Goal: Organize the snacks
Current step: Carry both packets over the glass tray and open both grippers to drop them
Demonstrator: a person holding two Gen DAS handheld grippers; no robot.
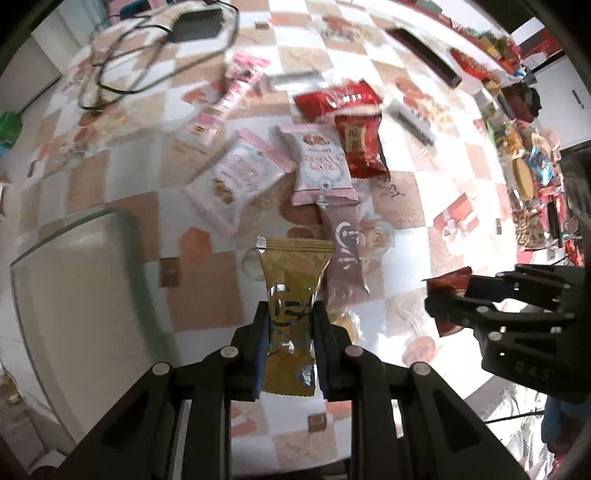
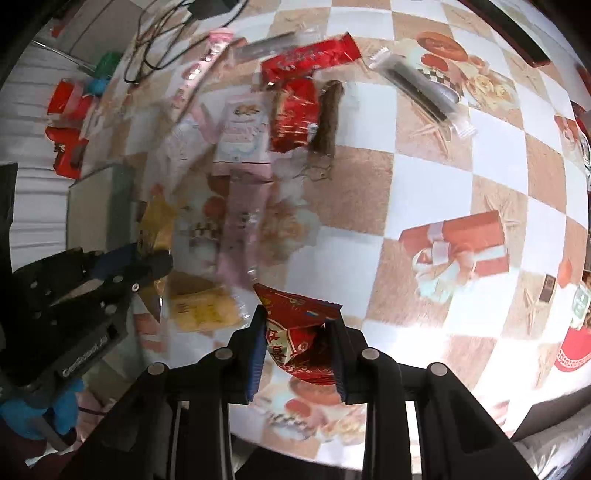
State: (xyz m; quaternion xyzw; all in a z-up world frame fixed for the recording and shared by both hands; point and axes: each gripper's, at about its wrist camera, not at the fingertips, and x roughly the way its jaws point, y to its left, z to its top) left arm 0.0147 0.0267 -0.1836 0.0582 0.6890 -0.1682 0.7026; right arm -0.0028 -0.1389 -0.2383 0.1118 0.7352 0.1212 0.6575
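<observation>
My left gripper (image 1: 290, 314) is shut on a gold snack packet (image 1: 291, 291) and holds it above the checkered tablecloth (image 1: 406, 206). My right gripper (image 2: 299, 325) is shut on a red snack packet (image 2: 299, 339), also lifted off the cloth. In the left wrist view the right gripper (image 1: 436, 299) shows at the right edge with the red packet (image 1: 448, 282) in it. The left gripper (image 2: 159, 258) appears at the left of the right wrist view with the gold packet (image 2: 157, 225). More packets lie beyond: two pink-white ones (image 1: 321, 162), (image 1: 240, 181), a mauve one (image 1: 345, 254), red ones (image 1: 360, 146), (image 1: 338, 98).
A clear glass-like box (image 1: 81, 295) stands at the left of the table. Black cables and a dark device (image 1: 195, 24) lie at the far left. A pile of mixed snacks (image 1: 528, 158) sits at the far right. A yellow packet (image 2: 205, 310) lies below the grippers.
</observation>
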